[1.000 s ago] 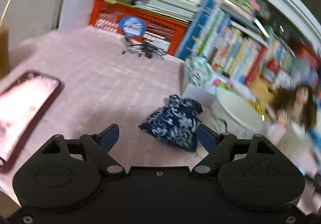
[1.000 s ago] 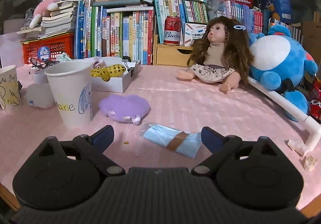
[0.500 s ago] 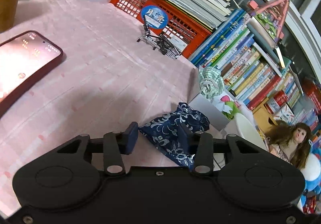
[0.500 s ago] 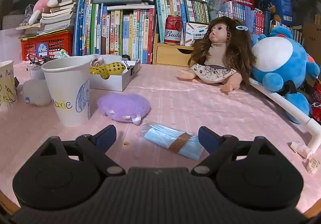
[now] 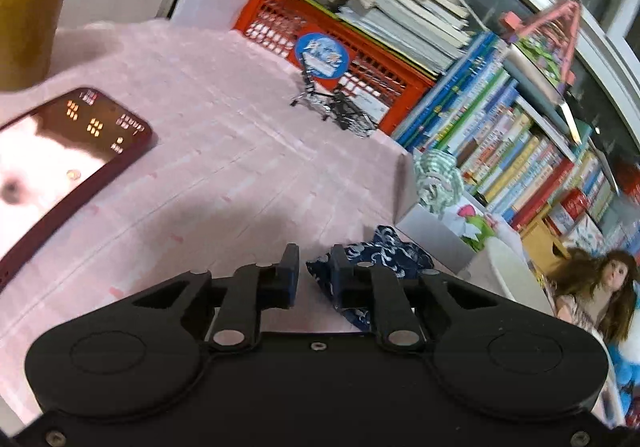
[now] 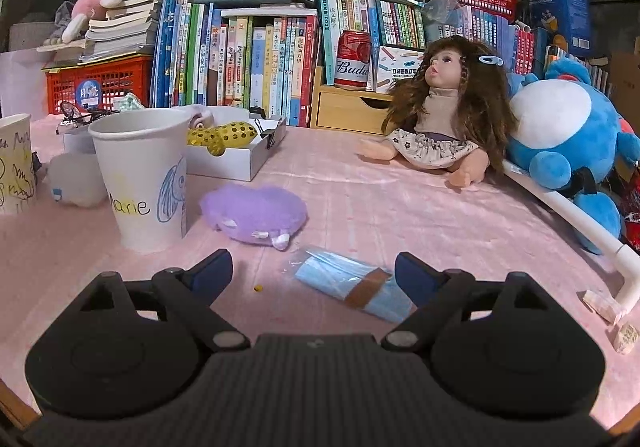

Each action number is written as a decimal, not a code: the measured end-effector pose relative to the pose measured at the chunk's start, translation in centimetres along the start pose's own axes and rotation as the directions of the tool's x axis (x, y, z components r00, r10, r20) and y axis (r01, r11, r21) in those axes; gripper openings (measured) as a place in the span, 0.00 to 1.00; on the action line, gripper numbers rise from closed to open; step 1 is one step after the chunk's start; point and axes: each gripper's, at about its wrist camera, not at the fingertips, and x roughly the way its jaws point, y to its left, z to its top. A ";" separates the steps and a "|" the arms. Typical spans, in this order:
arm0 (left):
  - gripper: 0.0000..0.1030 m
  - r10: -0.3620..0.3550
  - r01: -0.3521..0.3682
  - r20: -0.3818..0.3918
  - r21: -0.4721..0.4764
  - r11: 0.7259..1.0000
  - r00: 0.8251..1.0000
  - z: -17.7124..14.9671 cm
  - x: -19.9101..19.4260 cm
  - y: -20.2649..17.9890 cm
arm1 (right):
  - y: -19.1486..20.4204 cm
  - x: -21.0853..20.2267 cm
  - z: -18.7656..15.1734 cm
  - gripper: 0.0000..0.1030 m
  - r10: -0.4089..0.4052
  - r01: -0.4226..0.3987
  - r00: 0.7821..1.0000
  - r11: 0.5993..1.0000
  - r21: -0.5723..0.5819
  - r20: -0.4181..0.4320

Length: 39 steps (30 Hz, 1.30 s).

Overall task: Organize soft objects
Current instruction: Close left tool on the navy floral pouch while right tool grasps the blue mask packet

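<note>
Your left gripper (image 5: pixel 311 274) has just squeezed its jaws almost together, and they pinch the near corner of the dark blue flowered pouch (image 5: pixel 384 259). The pouch lies on the pink worktop (image 5: pixel 224 175), near the white box (image 5: pixel 436 235). Your right gripper (image 6: pixel 314 273) has its jaws wide apart and holds nothing. The blue mask pack (image 6: pixel 352 285) lies on the worktop between them, close to the right one.

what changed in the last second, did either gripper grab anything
The left gripper closed in from wide open and now pinches the near corner of the navy floral pouch, which has not visibly lifted off the pink tablecloth. The right gripper stayed open and in place over the blue mask packet. The purple plush and paper cup did not move.
</note>
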 end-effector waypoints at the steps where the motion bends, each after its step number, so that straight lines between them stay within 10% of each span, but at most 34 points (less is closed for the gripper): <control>1: 0.17 -0.005 0.004 -0.007 -0.030 1.000 1.000 0.1 0.2 0.2 | 0.0 0.0 0.0 0.91 0.000 0.000 1.000 1.000 0.001 0.000; 7: 0.32 -0.049 0.047 -0.016 -0.110 0.993 0.999 0.0 1.2 0.7 | -0.1 0.1 0.0 0.91 0.002 -0.002 1.000 1.000 0.005 -0.006; 12: 0.10 -0.040 0.038 -0.009 -0.106 0.994 0.999 -0.2 1.1 0.3 | -0.1 0.2 0.1 0.91 0.002 -0.002 1.000 1.000 0.004 -0.005; 28: 0.09 -0.003 0.005 -0.015 0.098 0.995 1.000 -2.7 -6.3 0.2 | -0.2 0.2 0.0 0.90 0.015 -0.015 1.000 1.000 0.008 -0.006; 39: 0.68 0.036 -0.046 0.045 0.229 0.972 0.998 -3.3 -6.4 -2.2 | -0.3 0.3 0.4 0.90 0.022 -0.022 1.000 0.999 0.023 -0.011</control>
